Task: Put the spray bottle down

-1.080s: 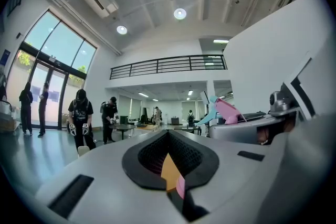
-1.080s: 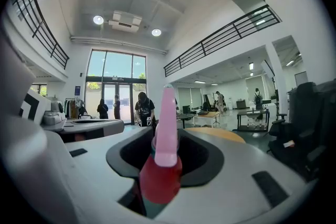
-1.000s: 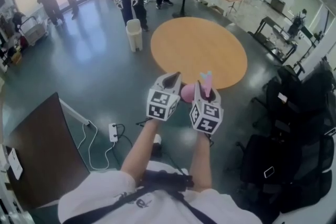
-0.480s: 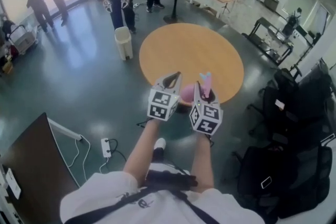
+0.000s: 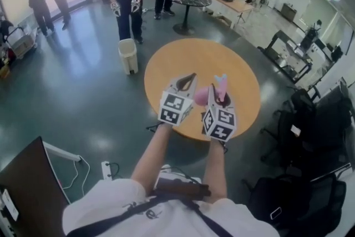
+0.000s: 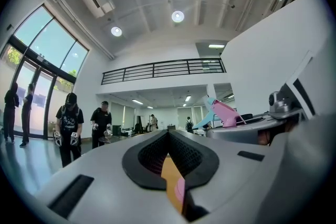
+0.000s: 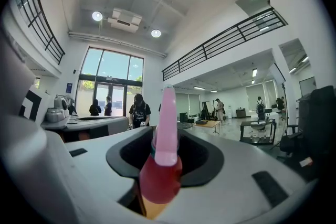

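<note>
Right gripper (image 5: 216, 98) is clamped on the pink spray bottle (image 7: 159, 176), holding it in the air over the near side of the round table (image 5: 183, 64). Left gripper (image 5: 189, 79) sits just left of it, jaws closed together, empty.

The right hand-held gripper (image 5: 218, 98) hides part of the pink plastic spray bottle (image 5: 201, 95) in the head view.
</note>
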Tool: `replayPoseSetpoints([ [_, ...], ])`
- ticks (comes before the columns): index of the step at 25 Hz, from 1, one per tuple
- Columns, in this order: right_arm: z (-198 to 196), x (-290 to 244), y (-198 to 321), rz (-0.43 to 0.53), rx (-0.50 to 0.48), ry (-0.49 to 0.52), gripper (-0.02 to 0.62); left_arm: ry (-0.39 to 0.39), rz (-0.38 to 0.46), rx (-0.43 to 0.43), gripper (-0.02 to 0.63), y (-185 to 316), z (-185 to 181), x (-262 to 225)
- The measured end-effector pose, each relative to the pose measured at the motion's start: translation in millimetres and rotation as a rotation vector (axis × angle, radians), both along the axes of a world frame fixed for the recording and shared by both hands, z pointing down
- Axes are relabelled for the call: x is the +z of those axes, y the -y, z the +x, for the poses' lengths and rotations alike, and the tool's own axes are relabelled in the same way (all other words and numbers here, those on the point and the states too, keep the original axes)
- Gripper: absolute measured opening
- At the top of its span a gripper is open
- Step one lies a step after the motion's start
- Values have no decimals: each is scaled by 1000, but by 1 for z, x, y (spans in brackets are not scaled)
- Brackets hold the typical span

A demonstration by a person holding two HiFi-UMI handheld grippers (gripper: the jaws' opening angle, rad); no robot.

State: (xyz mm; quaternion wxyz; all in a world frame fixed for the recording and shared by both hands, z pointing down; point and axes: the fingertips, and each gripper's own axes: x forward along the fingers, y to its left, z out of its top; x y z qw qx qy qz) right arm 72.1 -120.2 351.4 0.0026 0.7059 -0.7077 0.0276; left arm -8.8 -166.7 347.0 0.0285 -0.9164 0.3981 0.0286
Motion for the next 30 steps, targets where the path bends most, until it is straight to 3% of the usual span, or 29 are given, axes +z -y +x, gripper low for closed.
replayPoseSetpoints([
  [9, 4, 27, 64, -44, -27, 15, 167, 6, -28, 18, 11, 61, 10, 24],
  [21, 82, 43, 165, -76, -55, 54, 169, 10, -87, -16, 11, 156, 82, 44],
  [30, 109, 73, 214, -146, -68, 72, 167, 26, -157, -25, 11, 204, 111, 73],
])
